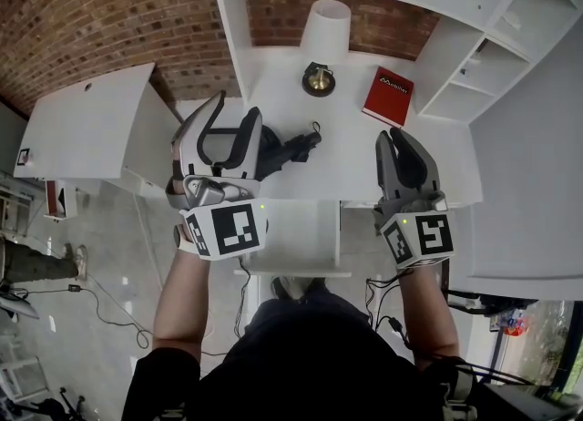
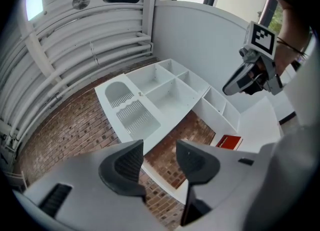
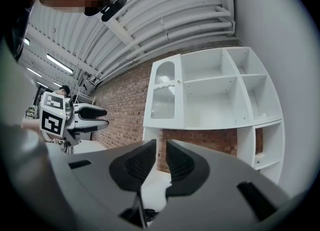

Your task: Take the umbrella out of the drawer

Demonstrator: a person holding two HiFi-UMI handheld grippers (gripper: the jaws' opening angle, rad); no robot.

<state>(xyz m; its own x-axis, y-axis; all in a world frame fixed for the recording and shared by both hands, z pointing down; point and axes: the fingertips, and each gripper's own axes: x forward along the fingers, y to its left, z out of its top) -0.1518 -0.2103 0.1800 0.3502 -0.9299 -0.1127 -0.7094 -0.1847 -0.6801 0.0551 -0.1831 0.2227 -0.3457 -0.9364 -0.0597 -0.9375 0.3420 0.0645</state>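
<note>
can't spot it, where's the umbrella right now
In the head view the umbrella lies on the desk, just right of the left gripper, with the lamp beyond it and the red book further right.

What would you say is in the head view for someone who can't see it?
From above, a person holds a left claw and a right claw over a white desk. A folded black umbrella lies on the desk beside the left claw, with a red book and a white lamp farther back.
</note>
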